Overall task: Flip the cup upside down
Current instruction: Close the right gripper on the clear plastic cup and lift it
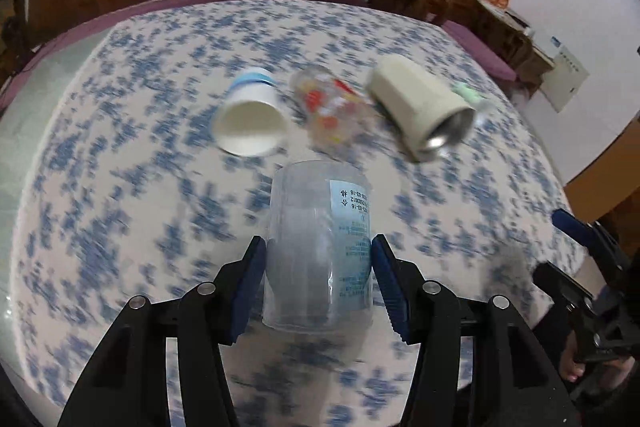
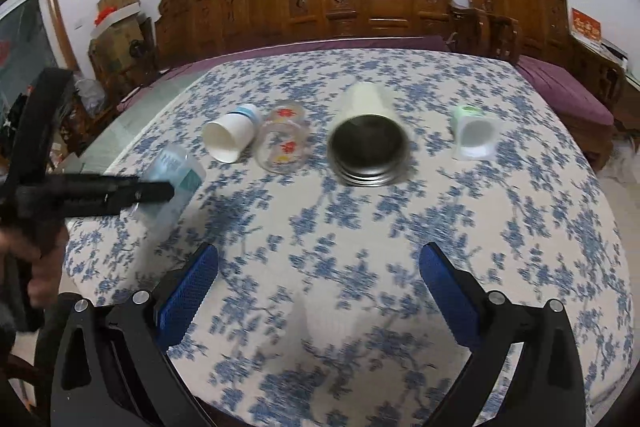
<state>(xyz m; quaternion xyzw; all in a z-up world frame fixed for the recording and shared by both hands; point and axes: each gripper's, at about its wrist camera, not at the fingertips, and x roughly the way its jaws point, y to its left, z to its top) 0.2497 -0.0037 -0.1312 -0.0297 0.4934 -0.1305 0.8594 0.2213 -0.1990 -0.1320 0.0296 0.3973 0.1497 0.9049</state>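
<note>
The left gripper [image 1: 318,267] is closed on a clear plastic cup [image 1: 320,247], its two blue pads pressed against the cup's opposite sides about halfway along its body. The cup carries a pale printed label and sits between the fingers, held above the bench [image 1: 120,187], which is covered in a blue-and-white floral cloth; its far end points away from the camera toward the other cups. From the right wrist view the same clear plastic cup [image 2: 176,183] appears at the left side of the bench, tilted, with the left gripper's black finger across it. The right gripper [image 2: 318,291] hangs over the near part of the bench with its blue pads spread wide and nothing between them. Farther back a row of cups lies on its side: a white paper cup [image 2: 230,137] with a blue band at the left, a glass cup [image 2: 282,143] with red print just beside it, a cream cup [image 2: 368,143] with a metal interior in the middle, and a small white-and-green cup [image 2: 474,133] well apart to the right.
</note>
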